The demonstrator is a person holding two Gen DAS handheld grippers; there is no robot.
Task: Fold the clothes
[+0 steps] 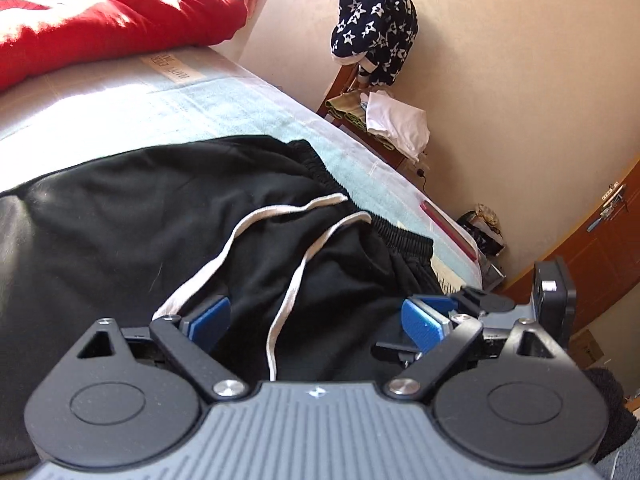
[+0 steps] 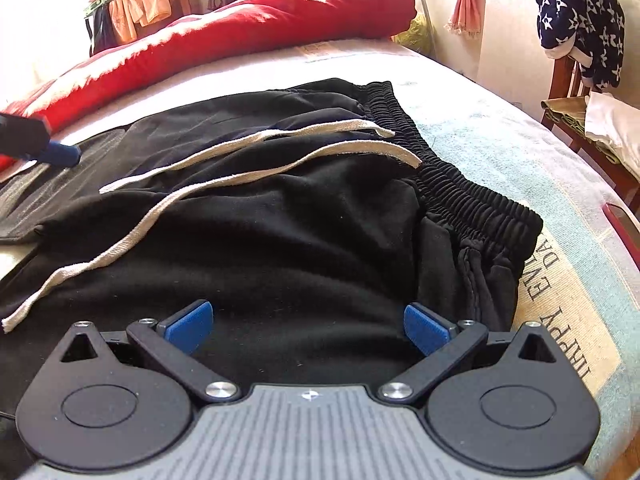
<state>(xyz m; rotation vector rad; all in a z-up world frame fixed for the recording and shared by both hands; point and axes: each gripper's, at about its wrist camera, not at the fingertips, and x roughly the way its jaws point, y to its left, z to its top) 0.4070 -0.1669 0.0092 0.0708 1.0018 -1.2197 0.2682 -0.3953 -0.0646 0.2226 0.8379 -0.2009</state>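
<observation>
Bedroom, sunlit; work surface is a bed [image 2: 500, 152] with a pale printed cover, plain wall and a wooden chair past its far edge.

Left gripper [image 1: 316, 320]: jaws spread wide, nothing between the blue pads [image 1: 424, 326], hovering low over black fabric. Right gripper [image 2: 310, 322]: same, wide apart and empty, right over the cloth.

The black trousers [image 2: 280, 220] lie roughly flat across the bed, elastic waistband [image 2: 460, 184] toward the chair-side edge, legs running off to the other side. Two white drawstrings [image 2: 248, 176] trail loose over the front. Part of the left gripper shows at the left edge of the right wrist view, near the trouser legs.

Handling guess: light, soft knit, fully limp, matte so not slippery, nothing fragile. It will sag and drag when lifted, so a pinch needs both layers. Best hold: the gathered waistband at its corners, thick and ribbed, gives the pads bite. Avoid the strings; they'd pull out of place.

Further out: rumpled red blanket [image 2: 240, 28] along the far edge of the bed, star-print dark garment [image 1: 376, 28] hung on the chair, white folded cloth [image 1: 396, 124] on its seat.
</observation>
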